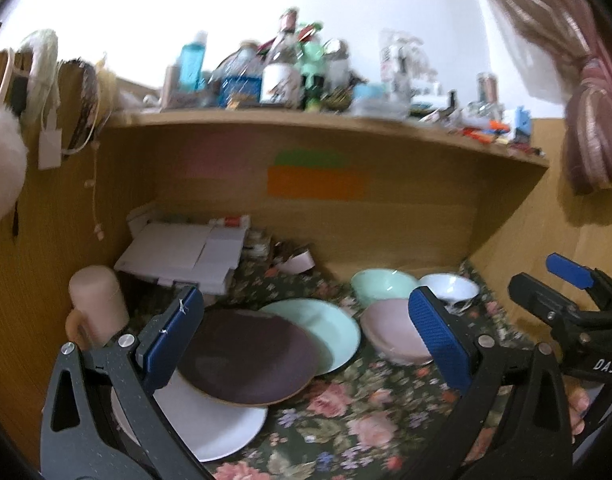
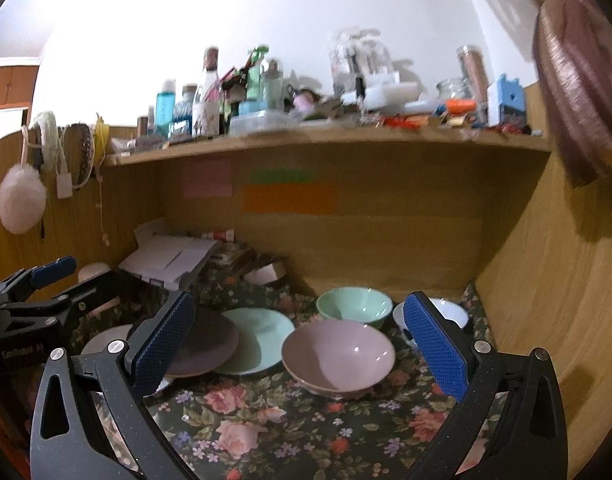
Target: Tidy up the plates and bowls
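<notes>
- Left wrist view: dark plate [image 1: 245, 356] overlaps white plate [image 1: 209, 424] and mint plate [image 1: 326, 332], mid tablecloth [image 1: 346, 420], toward its left edge.
- Pink bowl [image 2: 338, 354], mint bowl [image 2: 354, 306], white bowl [image 2: 446, 312] near back-right corner.
- Left gripper [image 1: 301, 340] and right gripper [image 2: 297, 344] both spread wide, empty.
- Step: approach, prob. nothing sorted yet; next needs a rim pinch w/ clean stacking.

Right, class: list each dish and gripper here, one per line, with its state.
Left gripper: open, empty.
Right gripper: open, empty.
Dark brown round plate: overlapping white and mint plates.
White round plate: bottom.
Mint-green round plate: partly covered.
Pink bowl: upright, empty.
Mint-green bowl: upright.
White bowl: upright.
</notes>
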